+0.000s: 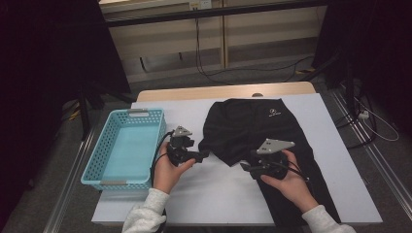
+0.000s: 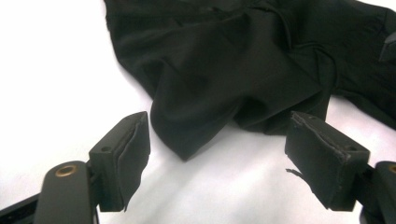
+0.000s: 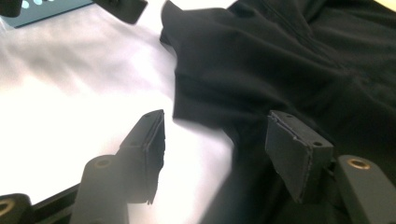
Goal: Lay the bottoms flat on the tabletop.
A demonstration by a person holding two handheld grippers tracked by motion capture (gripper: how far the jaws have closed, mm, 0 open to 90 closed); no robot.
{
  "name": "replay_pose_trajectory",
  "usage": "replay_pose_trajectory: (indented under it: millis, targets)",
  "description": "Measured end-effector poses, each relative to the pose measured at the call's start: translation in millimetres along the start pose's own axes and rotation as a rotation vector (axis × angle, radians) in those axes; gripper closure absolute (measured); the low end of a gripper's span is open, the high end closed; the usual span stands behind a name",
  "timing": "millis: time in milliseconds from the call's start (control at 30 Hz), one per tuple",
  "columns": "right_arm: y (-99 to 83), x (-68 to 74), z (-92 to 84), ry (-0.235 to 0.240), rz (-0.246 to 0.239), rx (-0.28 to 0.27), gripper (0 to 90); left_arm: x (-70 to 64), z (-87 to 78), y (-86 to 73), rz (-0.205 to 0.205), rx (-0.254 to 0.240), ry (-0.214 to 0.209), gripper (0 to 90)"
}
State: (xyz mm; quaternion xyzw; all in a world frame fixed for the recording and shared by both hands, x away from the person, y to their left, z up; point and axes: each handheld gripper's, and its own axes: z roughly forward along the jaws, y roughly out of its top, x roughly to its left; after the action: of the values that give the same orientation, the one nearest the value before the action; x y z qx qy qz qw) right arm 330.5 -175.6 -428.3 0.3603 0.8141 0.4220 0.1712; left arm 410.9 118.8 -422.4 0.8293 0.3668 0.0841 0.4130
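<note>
Black garment point(image 1: 262, 131) lies spread on the white table point(image 1: 214, 194), lower end hidden under the right hand point(image 1: 286, 182). Left gripper point(image 2: 217, 144) jaws apart, fold tip between them, untouched. Right gripper point(image 3: 215, 144) open over the hem. Folds hard to read, all dark.

We see one black garment point(image 1: 257, 131) lying on the white table surface point(image 1: 214, 194). It bears a small white logo point(image 1: 275, 113) near its far end. Its near portion runs toward the table's near edge. A folded, creased flap point(image 2: 196, 126) ends in a corner resting on the white surface. The fabric lies loosely flat, with soft ridges.
</note>
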Motion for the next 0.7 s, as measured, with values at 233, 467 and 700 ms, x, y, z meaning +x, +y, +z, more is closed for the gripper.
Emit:
replay_pose_trajectory:
  millis: [233, 467, 700]
  targets:
    - [12.8, 7.2, 23.8, 0.013, -0.04, 0.026, 45.5, 3.0, -4.7, -6.0, -0.007, 0.001, 0.009, 21.4]
    - [23.3, 11.9, 42.0, 0.051, -0.06, 0.043, 52.5, 4.7, -6.5, -11.3, -0.021, -0.002, 0.019, 21.1]
    - [21.8, 19.7, 64.8, 0.047, -0.111, 0.135, 55.7, 5.5, -8.6, -12.2, -0.021, -0.009, 0.025, 20.7]
